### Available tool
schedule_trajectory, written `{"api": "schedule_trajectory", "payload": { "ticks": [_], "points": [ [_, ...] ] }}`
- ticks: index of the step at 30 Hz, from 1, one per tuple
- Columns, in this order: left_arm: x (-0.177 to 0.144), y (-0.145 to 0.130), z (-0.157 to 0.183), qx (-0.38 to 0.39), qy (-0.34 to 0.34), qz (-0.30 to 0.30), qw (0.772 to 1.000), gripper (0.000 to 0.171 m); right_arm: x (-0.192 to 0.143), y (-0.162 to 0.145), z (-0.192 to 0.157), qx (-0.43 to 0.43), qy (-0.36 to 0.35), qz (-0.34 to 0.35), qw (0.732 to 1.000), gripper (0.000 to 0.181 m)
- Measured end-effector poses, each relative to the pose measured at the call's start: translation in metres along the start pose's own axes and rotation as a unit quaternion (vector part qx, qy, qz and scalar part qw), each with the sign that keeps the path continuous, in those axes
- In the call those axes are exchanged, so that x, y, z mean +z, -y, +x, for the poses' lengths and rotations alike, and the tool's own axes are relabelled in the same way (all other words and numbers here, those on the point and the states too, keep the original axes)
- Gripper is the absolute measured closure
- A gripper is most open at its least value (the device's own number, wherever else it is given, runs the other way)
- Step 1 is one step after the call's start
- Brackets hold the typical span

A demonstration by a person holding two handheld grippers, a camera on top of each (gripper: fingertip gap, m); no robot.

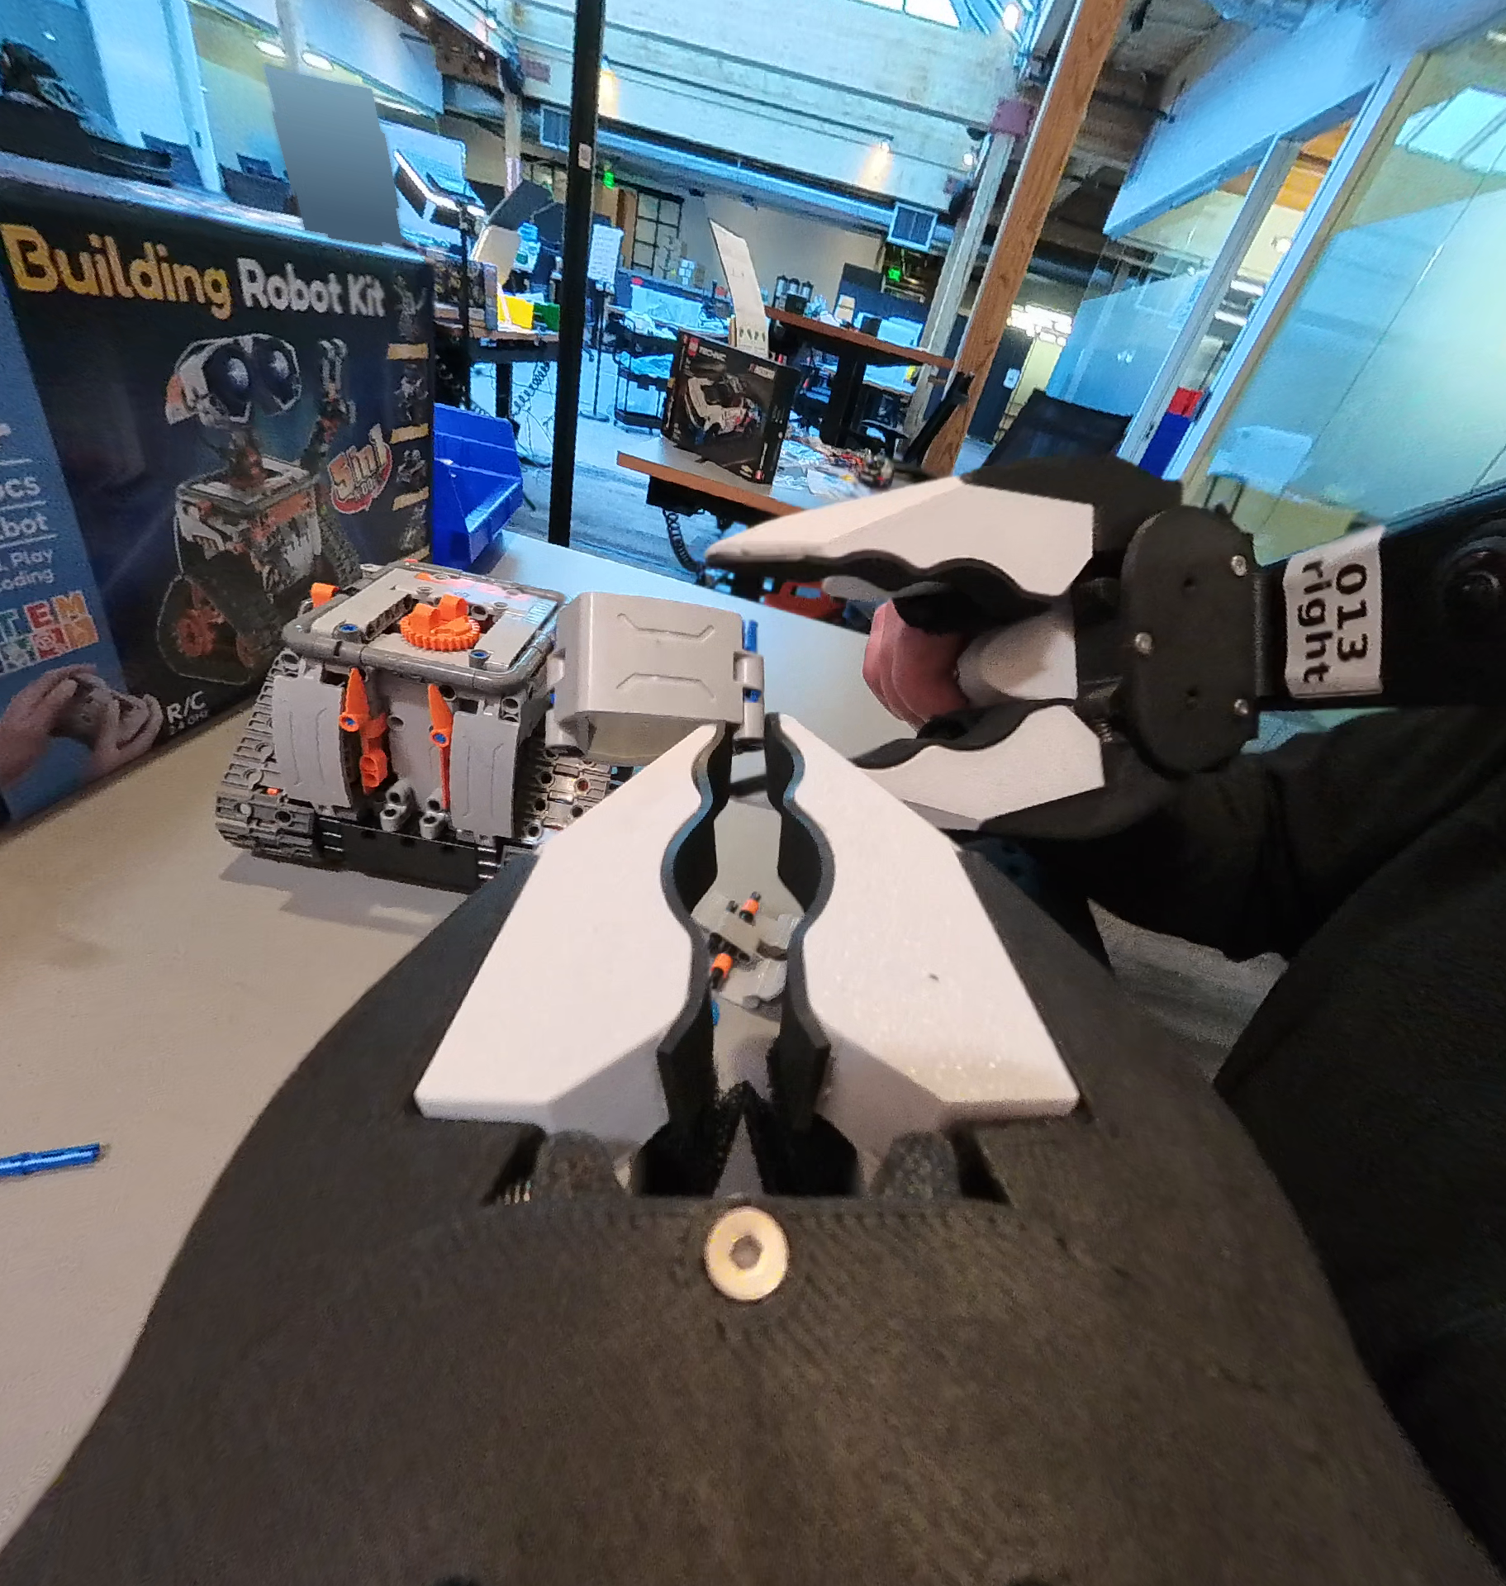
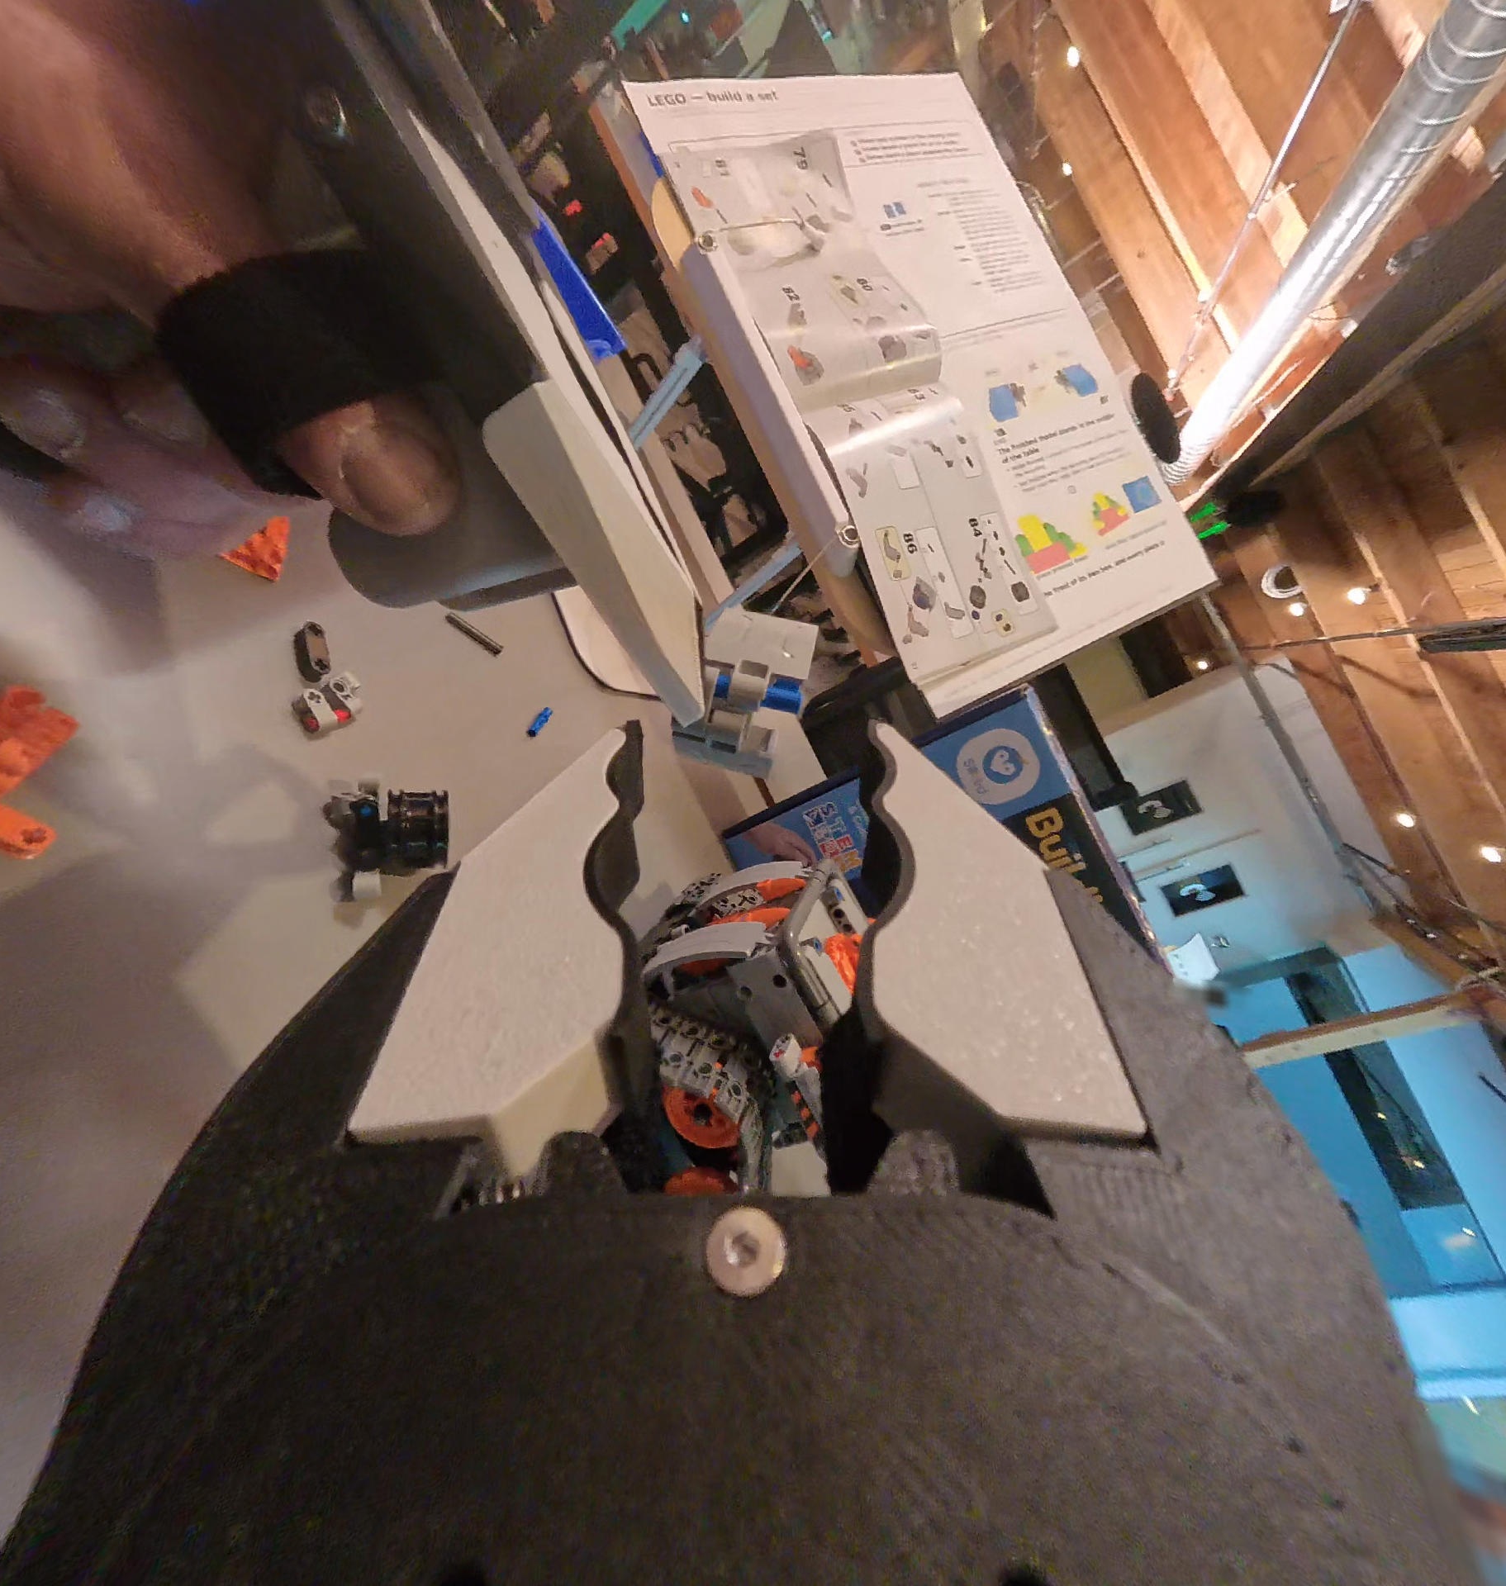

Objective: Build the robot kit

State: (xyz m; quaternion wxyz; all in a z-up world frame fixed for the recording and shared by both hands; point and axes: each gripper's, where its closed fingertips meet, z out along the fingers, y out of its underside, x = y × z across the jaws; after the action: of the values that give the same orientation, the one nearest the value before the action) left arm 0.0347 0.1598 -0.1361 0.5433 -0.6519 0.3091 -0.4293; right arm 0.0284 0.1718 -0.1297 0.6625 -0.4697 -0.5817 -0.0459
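My left gripper (image 1: 745,729) is shut on the edge of a grey brick assembly (image 1: 646,669) with blue pins and holds it above the table, just right of a grey and orange tracked robot model (image 1: 389,729). The same assembly (image 2: 745,687) shows in the right wrist view, pinched at the tip of the left gripper's finger (image 2: 612,558). My right gripper (image 2: 753,738) is open and empty, its tips close to the assembly. It reaches in from the right in the left wrist view (image 1: 783,656). The robot model (image 2: 749,987) lies behind its fingers.
A robot kit box (image 1: 200,412) stands behind the model, with a blue bin (image 1: 474,481) beside it. An instruction booklet (image 2: 904,360) sits on a stand. Loose parts lie on the table (image 1: 88,987): a blue pin (image 1: 41,1160), orange pieces (image 2: 2,755), a black wheel assembly (image 2: 389,828). Left and right tips are no more than a few centimetres apart.
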Motion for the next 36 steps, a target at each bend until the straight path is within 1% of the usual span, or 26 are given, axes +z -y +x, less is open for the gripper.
{"api": "schedule_trajectory", "payload": {
  "ticks": [3,4,6,13,18,21,23,24,26,28,29,30,31,33,34,36],
  "points": [
    [0.003,-0.002,0.004,-0.015,-0.020,-0.001,1.000,0.167,0.004,0.001,-0.001,-0.016,0.003,-0.004,1.000,0.132],
    [0.004,-0.004,0.006,-0.014,-0.023,-0.005,1.000,0.167,0.005,0.002,-0.005,-0.026,0.012,-0.002,1.000,0.140],
    [0.007,-0.007,0.009,-0.008,-0.026,-0.013,1.000,0.167,0.007,0.003,-0.008,-0.040,0.013,-0.001,0.999,0.146],
    [0.009,-0.011,0.007,-0.007,-0.019,-0.019,1.000,0.167,0.009,-0.003,-0.012,-0.057,0.020,-0.021,0.998,0.150],
    [0.009,-0.010,0.006,-0.017,-0.017,-0.011,1.000,0.168,0.009,-0.002,-0.012,-0.090,-0.001,-0.025,0.996,0.151],
    [0.010,-0.013,0.006,-0.026,-0.019,-0.010,0.999,0.168,0.009,-0.005,-0.014,-0.080,0.019,-0.023,0.996,0.151],
    [0.011,-0.008,0.009,-0.027,-0.031,-0.005,0.999,0.167,0.008,-0.003,-0.010,-0.032,0.046,0.004,0.998,0.150],
    [0.010,-0.005,0.012,-0.020,-0.037,-0.002,0.999,0.166,0.006,-0.001,-0.008,-0.006,0.057,0.019,0.998,0.150],
    [0.009,-0.005,0.013,0.011,-0.029,-0.011,0.999,0.166,0.006,0.000,-0.011,0.036,0.095,0.035,0.994,0.150],
    [0.003,-0.004,0.018,0.040,-0.039,-0.016,0.998,0.165,0.003,0.006,-0.016,0.104,0.147,0.077,0.981,0.150],
    [-0.001,0.000,0.021,0.062,-0.040,-0.009,0.997,0.167,0.003,0.004,-0.016,0.136,0.165,0.082,0.974,0.150],
    [-0.005,0.003,0.023,0.073,-0.043,-0.006,0.996,0.153,0.001,0.002,-0.013,0.164,0.177,0.092,0.966,0.150],
    [-0.007,0.006,0.024,0.064,-0.048,-0.002,0.997,0.146,-0.001,0.000,-0.011,0.194,0.194,0.104,0.956,0.151],
    [-0.012,0.011,0.029,0.056,-0.070,0.013,0.996,0.157,-0.002,-0.004,-0.010,0.227,0.212,0.111,0.944,0.151],
    [-0.014,0.012,0.027,0.063,-0.066,0.016,0.996,0.154,-0.002,-0.006,-0.012,0.232,0.219,0.111,0.941,0.151],
    [-0.021,0.019,0.017,0.071,-0.041,0.025,0.996,0.136,-0.008,0.002,-0.010,0.258,0.237,0.142,0.926,0.151]
  ]
}}
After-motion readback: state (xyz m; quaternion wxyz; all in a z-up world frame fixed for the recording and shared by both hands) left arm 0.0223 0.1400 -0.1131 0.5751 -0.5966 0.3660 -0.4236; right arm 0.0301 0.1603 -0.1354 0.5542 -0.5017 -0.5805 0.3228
